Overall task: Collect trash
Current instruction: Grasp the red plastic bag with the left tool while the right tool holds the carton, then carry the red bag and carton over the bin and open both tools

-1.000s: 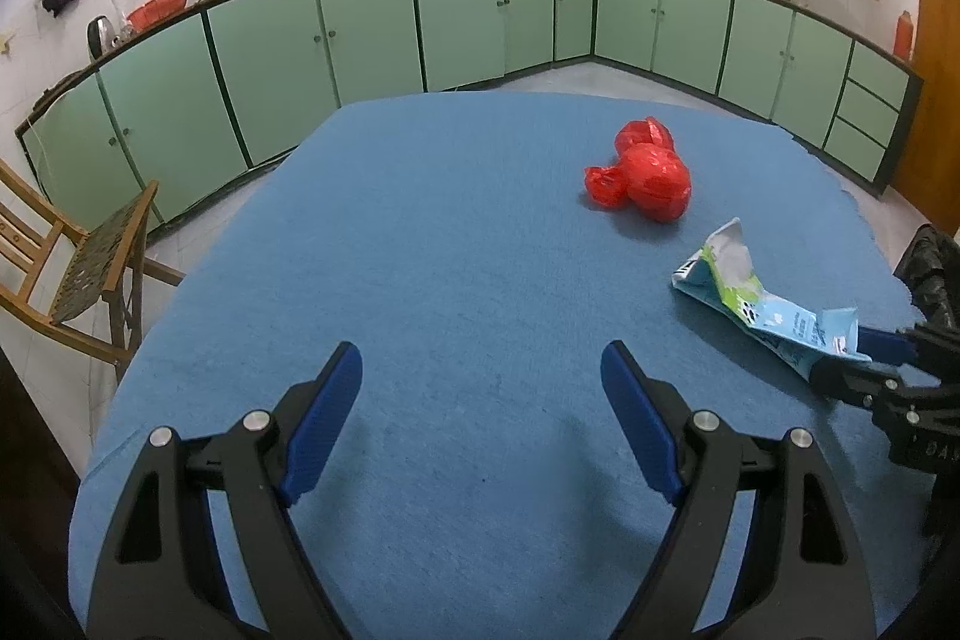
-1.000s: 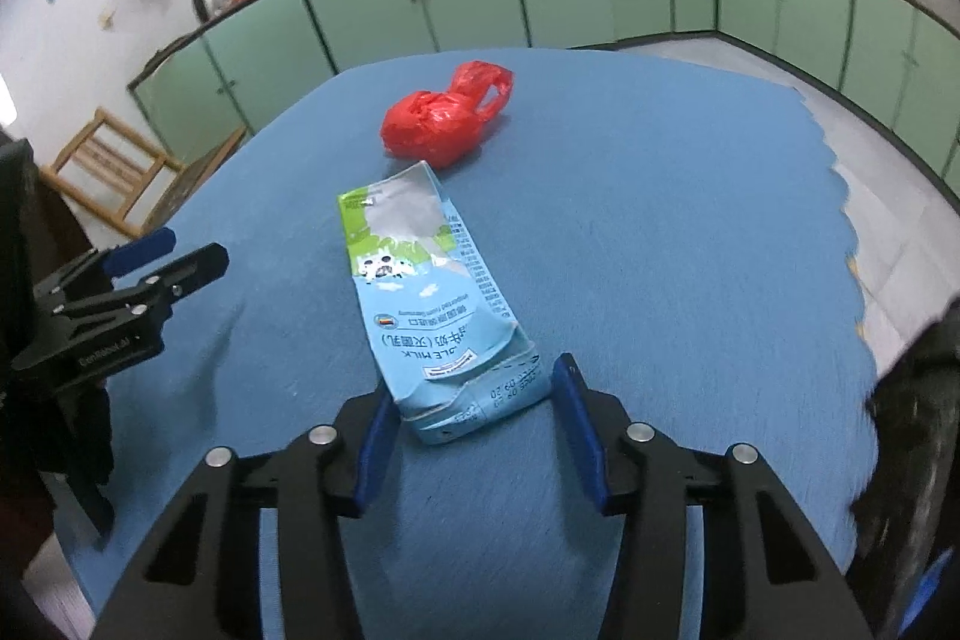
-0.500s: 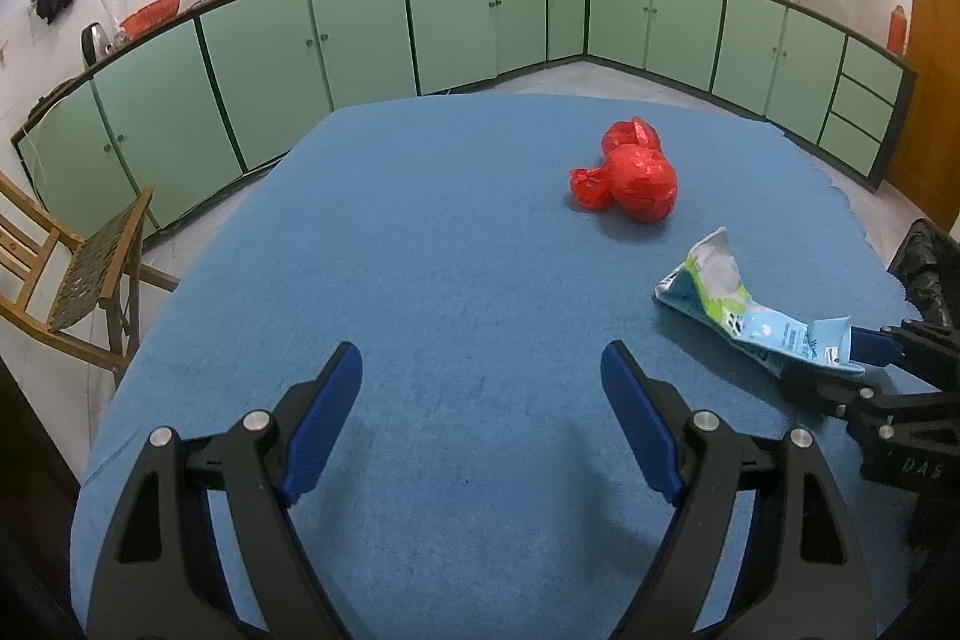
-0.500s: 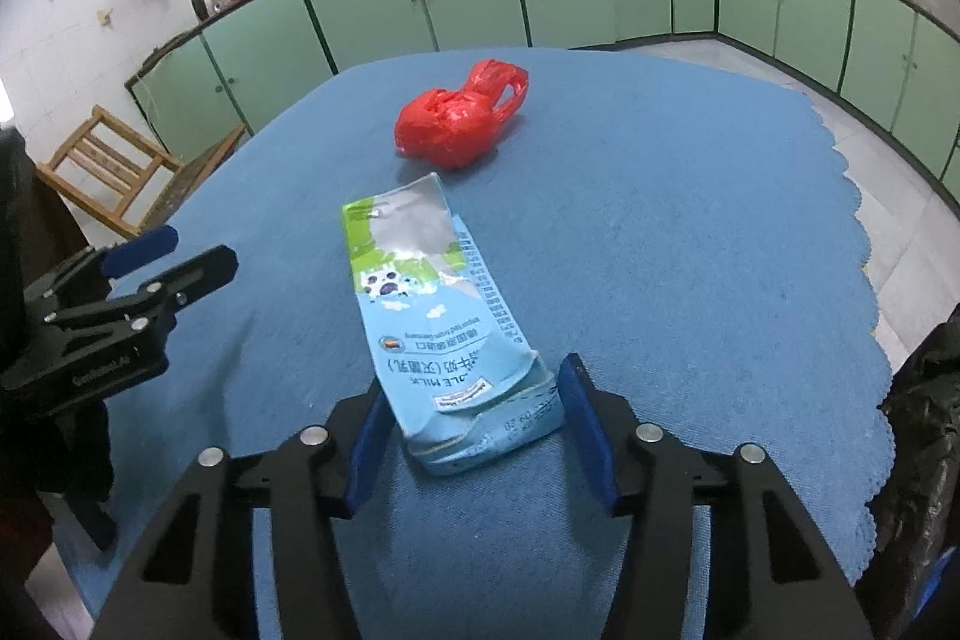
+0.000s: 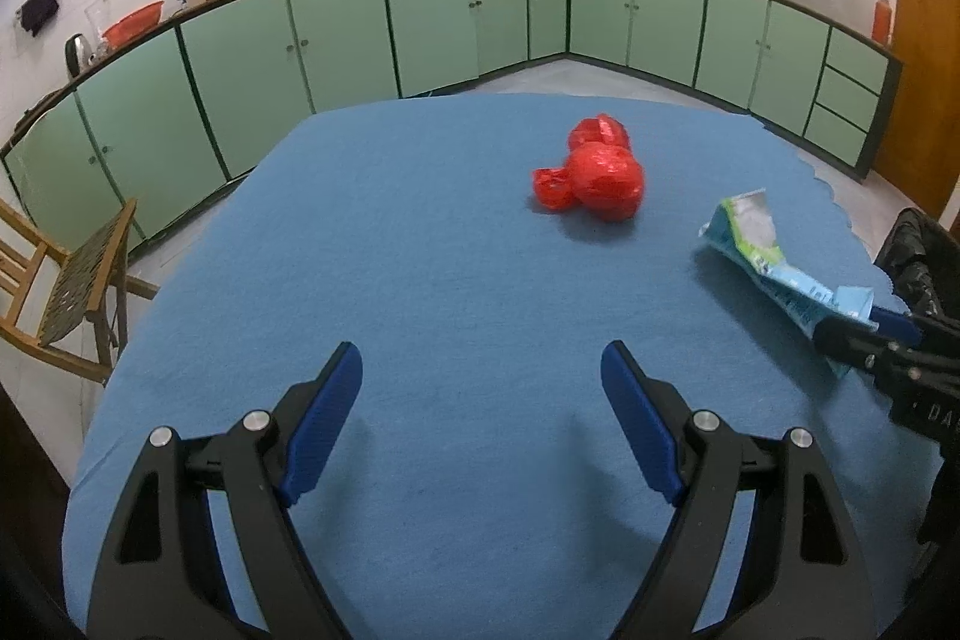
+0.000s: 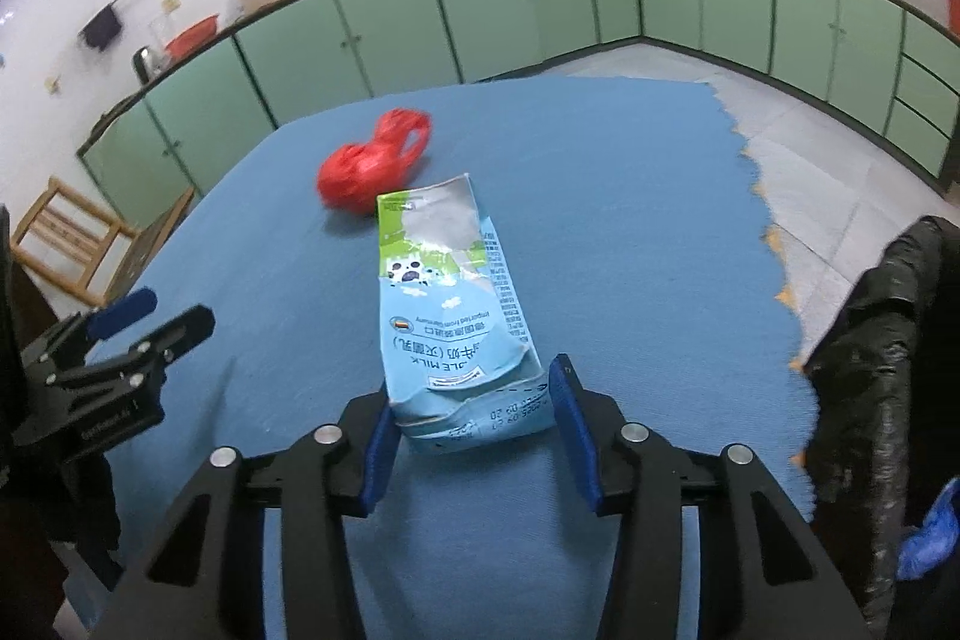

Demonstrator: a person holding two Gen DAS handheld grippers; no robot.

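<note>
Carton: flattened milk carton (image 6: 450, 304) lies centre of my right wrist view on the blue tablecloth (image 6: 630, 196); its long axis runs away from me toward the top of frame.
Right gripper (image 6: 474, 430): my jaws are closing on the carton's near end; both pads sit at its side edges, and it looks pinched.
Left gripper (image 5: 480, 418): wide, nothing between the jaws, lower centre of its view.
Nearer hand: right; in the left view the carton lies far right.
Red bag (image 5: 591, 178): beyond the carton, upper centre, untouched.
Black bin bag (image 6: 882, 340): right edge, my likely drop point.

green cabinets (image 5: 444, 22), tiled floor (image 6: 828, 172), wooden chair (image 5: 66, 292)
</note>
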